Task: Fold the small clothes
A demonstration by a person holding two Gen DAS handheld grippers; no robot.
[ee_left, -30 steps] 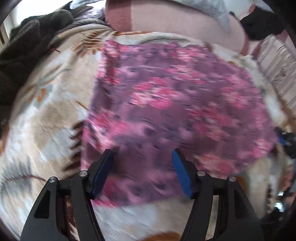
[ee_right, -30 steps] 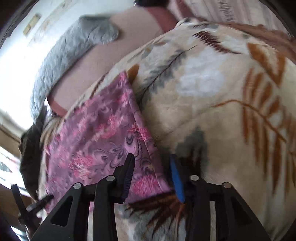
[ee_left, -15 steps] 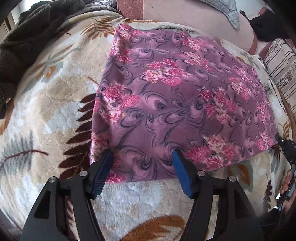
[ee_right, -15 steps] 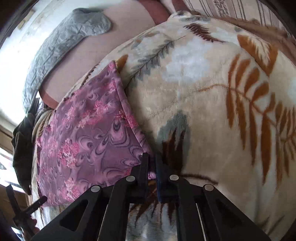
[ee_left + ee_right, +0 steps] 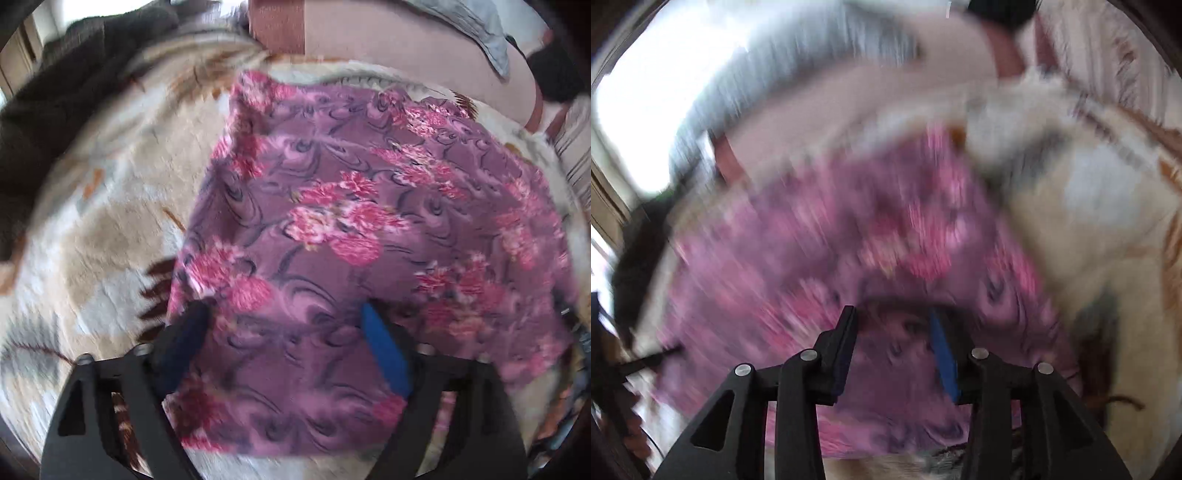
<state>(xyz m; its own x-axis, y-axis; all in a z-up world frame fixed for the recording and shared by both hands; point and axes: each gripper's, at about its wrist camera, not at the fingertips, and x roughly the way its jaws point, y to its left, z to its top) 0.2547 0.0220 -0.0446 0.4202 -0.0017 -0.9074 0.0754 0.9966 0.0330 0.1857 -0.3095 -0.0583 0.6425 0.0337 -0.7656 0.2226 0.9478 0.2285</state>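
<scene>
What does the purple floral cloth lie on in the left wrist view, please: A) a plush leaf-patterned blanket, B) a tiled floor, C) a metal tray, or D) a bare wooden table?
A: the cloth lies spread on a cream blanket with brown and grey leaf prints, which shows on its left, above it and below its near edge.

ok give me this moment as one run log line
stage: folding | purple floral cloth: flat on leaf-print blanket | left gripper: opening, over near edge | right gripper: opening, over cloth, view blurred
</scene>
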